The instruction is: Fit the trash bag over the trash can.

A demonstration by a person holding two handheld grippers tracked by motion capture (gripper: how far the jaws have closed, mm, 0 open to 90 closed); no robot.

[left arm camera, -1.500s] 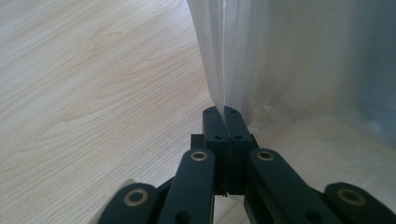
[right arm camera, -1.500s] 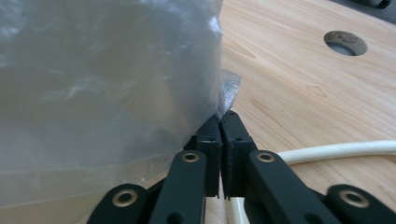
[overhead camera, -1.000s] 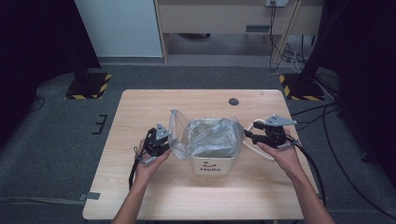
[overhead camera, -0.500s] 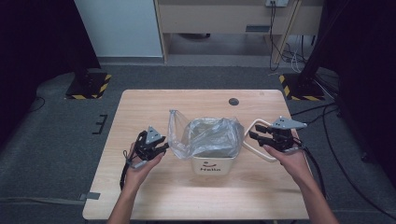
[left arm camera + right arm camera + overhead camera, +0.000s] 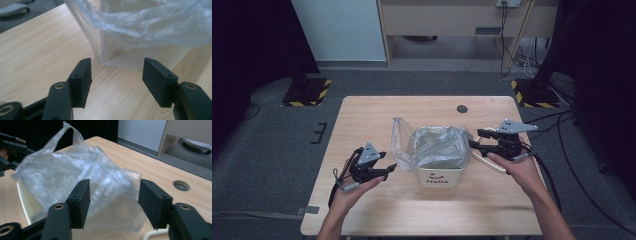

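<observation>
A white bin (image 5: 439, 176) with a printed face stands mid-table, lined with a clear plastic bag (image 5: 432, 144) that puffs over its rim. A loose flap of the bag sticks up on the left. My left gripper (image 5: 387, 169) hovers left of the bin, and its jaws have just been opening. In the left gripper view the left gripper (image 5: 116, 68) is empty, with the bag (image 5: 150, 27) just ahead. My right gripper (image 5: 473, 140) sits at the bag's right edge, its jaws also just opening. The right gripper (image 5: 113, 187) pads press on nothing; the bag (image 5: 75, 180) lies just beyond them.
A cream handle loop (image 5: 486, 163) lies on the table beside the bin under my right hand. A round cable hole (image 5: 462, 108) sits near the far edge. Cables trail off both grippers. Striped floor bases (image 5: 307, 90) stand beyond the table.
Both grippers have let go of the bag's sides and drawn away, the left toward the near left, the right outward to the right. Both jaws have widened. The bag's left flap stands free.
</observation>
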